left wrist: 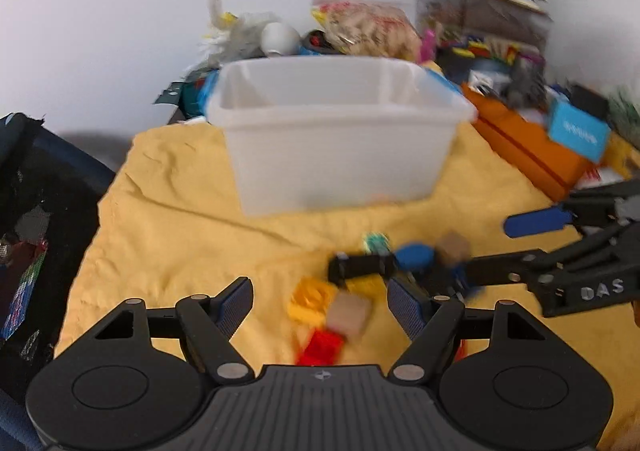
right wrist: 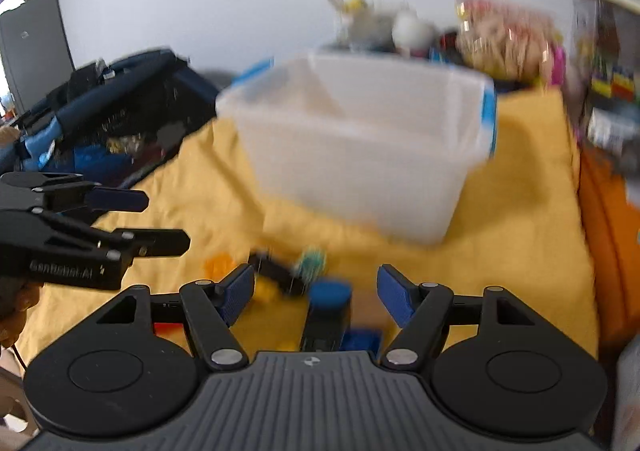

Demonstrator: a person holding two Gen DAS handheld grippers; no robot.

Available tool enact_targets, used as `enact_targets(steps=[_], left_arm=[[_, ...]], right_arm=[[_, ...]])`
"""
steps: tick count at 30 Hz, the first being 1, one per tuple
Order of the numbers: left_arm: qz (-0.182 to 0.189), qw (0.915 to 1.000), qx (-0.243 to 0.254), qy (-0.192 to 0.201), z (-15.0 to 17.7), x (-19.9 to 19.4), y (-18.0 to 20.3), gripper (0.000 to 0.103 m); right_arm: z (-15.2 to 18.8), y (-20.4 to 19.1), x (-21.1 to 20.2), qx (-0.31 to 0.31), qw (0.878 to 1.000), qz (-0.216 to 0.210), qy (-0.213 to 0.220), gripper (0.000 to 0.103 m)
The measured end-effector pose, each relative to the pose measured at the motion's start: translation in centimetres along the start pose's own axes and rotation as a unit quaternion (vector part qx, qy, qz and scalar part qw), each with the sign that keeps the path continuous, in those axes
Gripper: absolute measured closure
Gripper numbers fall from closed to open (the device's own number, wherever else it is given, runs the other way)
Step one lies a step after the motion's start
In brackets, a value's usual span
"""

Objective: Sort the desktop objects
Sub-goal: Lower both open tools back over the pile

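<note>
The left gripper (left wrist: 320,297) hangs with its jaws spread wide and nothing between the blue pads, angled down at a yellow cloth (left wrist: 168,219) that covers the table. Just below and ahead of its fingertips lies a small heap of toy pieces: a yellow brick (left wrist: 310,297), a tan block (left wrist: 352,315) touching it, and a red brick (left wrist: 322,347) nearest the camera, partly hidden by the gripper body. The right gripper (right wrist: 316,293) is likewise released, jaws wide apart and gripping nothing; in the left wrist view it reaches in from the right edge, its 2 fingers stretched over the pile. Beneath them lie a blue round piece (left wrist: 414,255), a second tan block (left wrist: 454,247) and a small green piece (left wrist: 376,243), all blurred. From the right wrist view the blue round piece sits on a dark body between the open fingers, with a blue brick (right wrist: 362,339) beside it near the camera; whether the pads touch either one cannot be told. Farther out on the cloth stands a translucent white bin (left wrist: 332,127), upright and well apart from the pile; its contents cannot be made out. Behind it against the wall lie a crinkled plastic bag (left wrist: 364,27) and other blurred clutter. To the right of the bin rests an orange box (left wrist: 528,147), and off the left edge of the cloth stands a dark mesh-sided basket (left wrist: 36,211).
</note>
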State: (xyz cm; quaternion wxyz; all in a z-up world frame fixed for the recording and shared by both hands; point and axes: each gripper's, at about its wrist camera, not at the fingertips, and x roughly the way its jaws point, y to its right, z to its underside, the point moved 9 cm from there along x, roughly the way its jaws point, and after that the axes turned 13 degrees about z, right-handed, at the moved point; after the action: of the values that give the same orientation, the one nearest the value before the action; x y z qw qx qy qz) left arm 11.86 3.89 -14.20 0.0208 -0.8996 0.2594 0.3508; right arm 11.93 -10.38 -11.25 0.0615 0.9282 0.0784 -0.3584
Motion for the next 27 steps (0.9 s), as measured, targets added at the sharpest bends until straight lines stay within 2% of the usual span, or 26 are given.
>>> enact_targets(steps=[5, 10, 14, 18, 22, 27], left_arm=[[0.022, 0.999, -0.017, -0.036, 1.9, 0.5, 1.4, 0.026], [0.002, 0.9986, -0.005, -0.052, 3.0, 0.5, 1.7, 0.026], [0.016, 0.9978, -0.013, -0.063, 4.2, 0.6, 1.8, 0.026], [0.049, 0.9945, -0.036, -0.085, 6.2, 0.5, 2.6, 0.026], [0.044, 0.9913, -0.019, -0.123, 8.3, 0.8, 2.8, 0.026], [0.044, 0.9963, -0.018, -0.071, 6.4, -0.6, 1.7, 0.027]], right_arm=[[2.2, -0.5, 0.0, -0.001, 1.0, 0.011, -0.019, 0.032], [3.2, -0.6, -0.4, -0.007, 0.999, 0.027, -0.022, 0.032], [4.3, -1.0, -0.6, -0.018, 0.999, 0.036, -0.021, 0.032], [5.7, -1.2, -0.5, -0.017, 0.998, 0.039, -0.035, 0.032], [7.2, -1.2, -0.6, -0.018, 0.998, 0.044, -0.051, 0.032], [8.1, -1.4, -0.6, -0.023, 0.997, 0.051, -0.06, 0.032]])
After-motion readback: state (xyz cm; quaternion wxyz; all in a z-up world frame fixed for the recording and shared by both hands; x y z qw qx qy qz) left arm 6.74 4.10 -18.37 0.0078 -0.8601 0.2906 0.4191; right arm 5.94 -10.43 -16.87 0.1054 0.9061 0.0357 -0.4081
